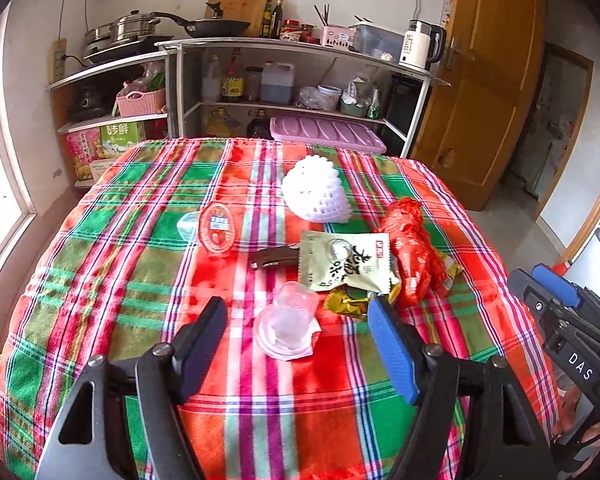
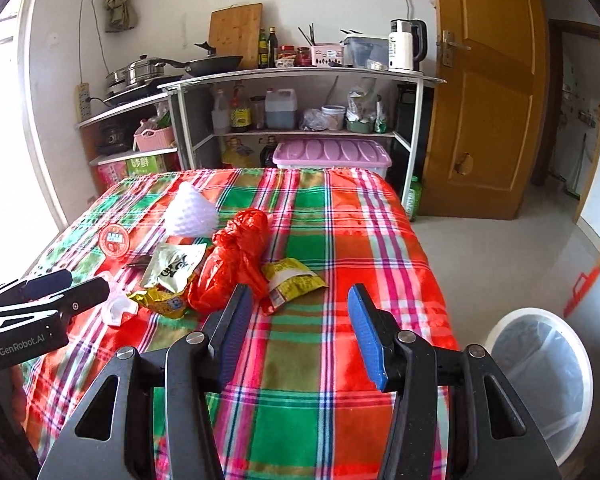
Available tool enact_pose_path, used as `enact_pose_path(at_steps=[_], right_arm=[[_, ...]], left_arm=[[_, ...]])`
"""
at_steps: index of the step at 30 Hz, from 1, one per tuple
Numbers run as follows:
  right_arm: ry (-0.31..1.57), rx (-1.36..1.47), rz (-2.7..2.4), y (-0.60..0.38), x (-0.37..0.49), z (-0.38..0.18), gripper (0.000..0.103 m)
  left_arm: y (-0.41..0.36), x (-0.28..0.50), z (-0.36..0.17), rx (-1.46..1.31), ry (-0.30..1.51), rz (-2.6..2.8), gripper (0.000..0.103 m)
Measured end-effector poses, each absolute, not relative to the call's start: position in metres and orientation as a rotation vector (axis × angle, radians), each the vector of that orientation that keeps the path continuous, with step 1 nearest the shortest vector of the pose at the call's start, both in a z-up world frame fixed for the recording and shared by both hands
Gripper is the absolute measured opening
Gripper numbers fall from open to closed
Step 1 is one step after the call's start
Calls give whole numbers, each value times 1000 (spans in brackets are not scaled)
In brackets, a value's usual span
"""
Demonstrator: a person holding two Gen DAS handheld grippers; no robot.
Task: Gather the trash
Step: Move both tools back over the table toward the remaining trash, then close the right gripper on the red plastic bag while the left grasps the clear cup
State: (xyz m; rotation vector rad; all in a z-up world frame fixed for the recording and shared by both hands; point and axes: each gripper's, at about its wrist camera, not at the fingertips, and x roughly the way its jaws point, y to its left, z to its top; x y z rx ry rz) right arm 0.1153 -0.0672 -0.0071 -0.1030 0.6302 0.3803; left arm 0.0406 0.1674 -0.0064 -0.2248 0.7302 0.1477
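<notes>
Trash lies on the plaid tablecloth point(image 1: 140, 280): a clear plastic cup point(image 1: 288, 326), a green snack packet point(image 1: 346, 260), a crumpled red bag point(image 1: 410, 248), a white foam fruit net point(image 1: 316, 190), a red-lidded cup point(image 1: 217, 229), a gold wrapper point(image 1: 346, 304) and a brown wrapper point(image 1: 274, 258). My left gripper point(image 1: 300, 344) is open, its fingers either side of the clear cup, just above it. My right gripper point(image 2: 296, 332) is open and empty over bare cloth, near the red bag point(image 2: 236, 256) and a yellow packet point(image 2: 294, 282). The left gripper also shows in the right wrist view point(image 2: 80, 292).
A white bin with a clear liner point(image 2: 540, 376) stands on the floor right of the table. Kitchen shelves point(image 2: 300, 76) with pots, bottles and a pink-lidded box point(image 2: 332, 154) stand behind the table. A wooden door point(image 2: 484, 100) is at the right.
</notes>
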Motion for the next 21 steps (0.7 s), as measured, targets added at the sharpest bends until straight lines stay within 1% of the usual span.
enact_pose_path(at_steps=[3, 6, 12, 21], right_arm=[[644, -107, 408, -54, 122, -10, 51], [645, -116, 431, -43, 129, -13, 51], [678, -123, 465, -23, 149, -20, 52], [726, -82, 500, -15, 175, -31, 55]], left_arm=[[181, 39, -11, -232, 735, 169, 79], [193, 39, -16, -236, 747, 186, 81], [199, 46, -26, -255, 770, 169, 83], [192, 55, -30, -248, 789, 127, 83]])
